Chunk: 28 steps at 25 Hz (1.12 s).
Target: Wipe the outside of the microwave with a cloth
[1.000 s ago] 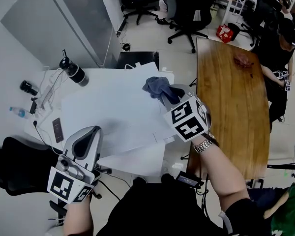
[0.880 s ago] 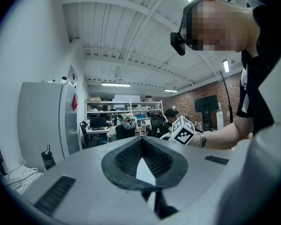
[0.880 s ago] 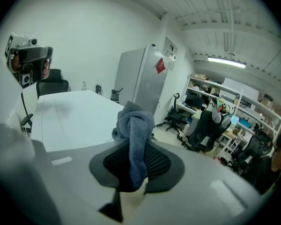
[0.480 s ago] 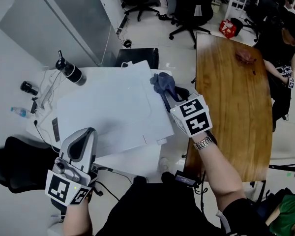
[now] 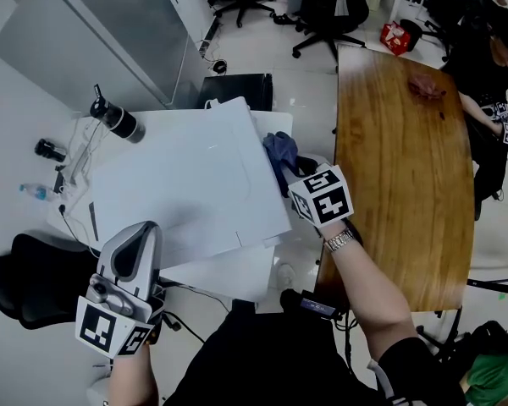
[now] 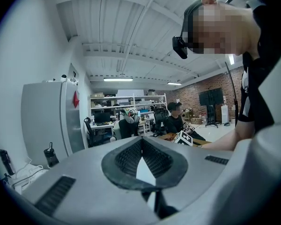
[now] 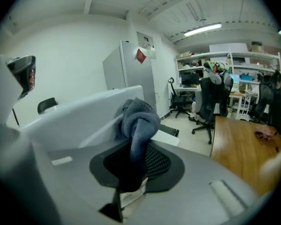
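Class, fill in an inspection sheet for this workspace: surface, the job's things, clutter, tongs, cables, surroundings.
Surface: white table, largely taken up by the microwave.
Job's things: white microwave on the table; blue-grey cloth bunched at its right side.
Clutter: black flask, small clear bottle and a dark object, all to the microwave's left.
Tongs: right tongs shut on the cloth; left tongs shut, empty.
Cables: white cords at the table's left edge.
Surroundings: wooden table to the right, grey fridge, office chairs, a seated person.
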Available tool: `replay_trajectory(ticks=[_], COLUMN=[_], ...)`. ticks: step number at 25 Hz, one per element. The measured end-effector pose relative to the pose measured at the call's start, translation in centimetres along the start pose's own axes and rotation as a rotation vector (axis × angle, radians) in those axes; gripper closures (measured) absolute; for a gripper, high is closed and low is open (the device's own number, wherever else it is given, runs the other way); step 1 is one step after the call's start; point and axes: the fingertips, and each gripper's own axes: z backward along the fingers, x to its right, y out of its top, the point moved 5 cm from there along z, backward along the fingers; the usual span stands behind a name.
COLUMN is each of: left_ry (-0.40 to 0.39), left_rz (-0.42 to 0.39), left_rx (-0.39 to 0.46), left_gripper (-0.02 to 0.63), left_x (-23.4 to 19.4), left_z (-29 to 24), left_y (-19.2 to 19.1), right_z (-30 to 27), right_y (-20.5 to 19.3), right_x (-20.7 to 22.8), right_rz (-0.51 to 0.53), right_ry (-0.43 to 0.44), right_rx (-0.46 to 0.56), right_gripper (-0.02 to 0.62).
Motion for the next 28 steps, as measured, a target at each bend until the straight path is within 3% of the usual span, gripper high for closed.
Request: replay_trajectory(ticks=[28], left_ry=[0.135], left_rz=[0.024], left_rx=[-0.052], left_gripper=[0.601], left_x=[-0.3], left_z=[3.1], left_y=[-1.6], right_z=[-6.5], right_y=[-8.6], right_x=[2.4], right_rz=[-0.031], right_ry=[-0.030], right_rx=[-0.269], right_gripper=[0.528])
